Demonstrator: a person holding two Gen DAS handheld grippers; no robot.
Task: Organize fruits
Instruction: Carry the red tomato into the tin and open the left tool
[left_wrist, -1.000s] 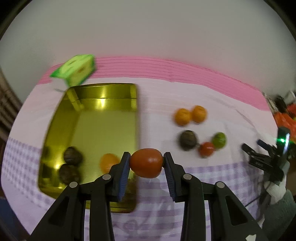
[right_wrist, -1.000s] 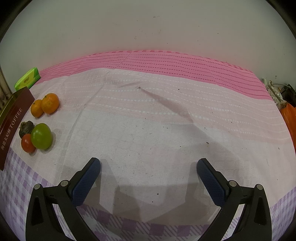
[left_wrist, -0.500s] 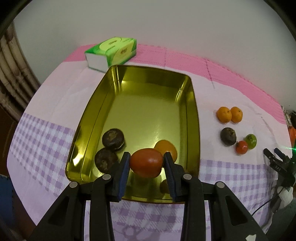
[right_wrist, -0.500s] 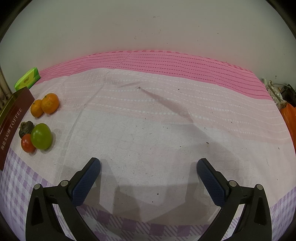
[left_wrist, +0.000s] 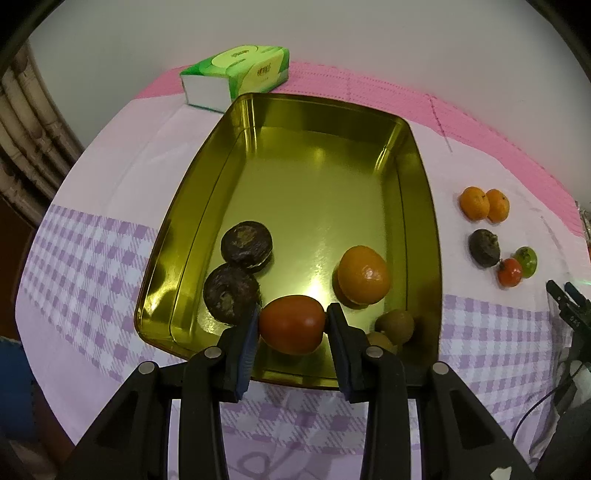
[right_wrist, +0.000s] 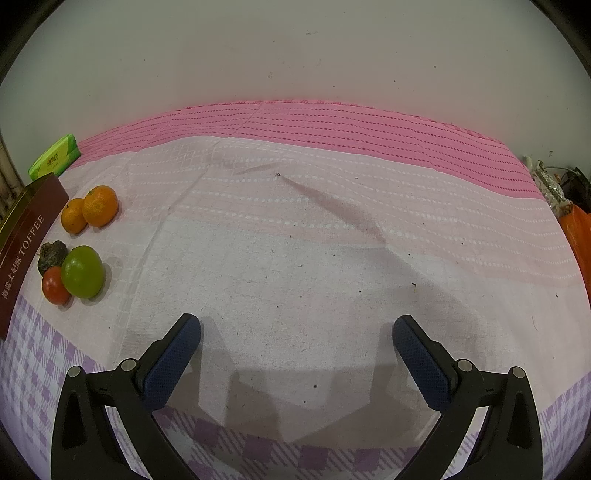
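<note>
**A:** So, biggest first: the cloth (right_wrist: 295, 266) covers the whole table, and the gold tin (left_wrist: 236, 122) sits on its left side with a tissue box (left_wrist: 236, 77) at the far end. Already in the tin: an orange (left_wrist: 364, 275) right of middle, two dark fruits (left_wrist: 245, 245) stacked near-left, and a couple of brownish ones (left_wrist: 395, 325) tucked in the near-right corner.

**B:** And the tomato (left_wrist: 291, 323)?

**A:** Pinched between the left gripper (left_wrist: 291, 328) pads, jaws closed snug on its sides, hanging over the near end of the tin. Can't tell if it's touching the floor yet.

**B:** I'd go lower before letting go. It's round, so a drop means it rolls into the orange or the dark ones. Aim for the bare patch just ahead, open slowly, then lift straight up so a pad doesn't nudge it.

**A:** Agreed. Right gripper (right_wrist: 295, 354) is holding nothing, jaws spread wide over bare cloth. Loose fruit left of it: two small oranges (right_wrist: 90, 212), a green one (right_wrist: 82, 271), a small tomato (right_wrist: 55, 284), a dark one (right_wrist: 51, 254).

**B:** Plenty left, then.
</note>
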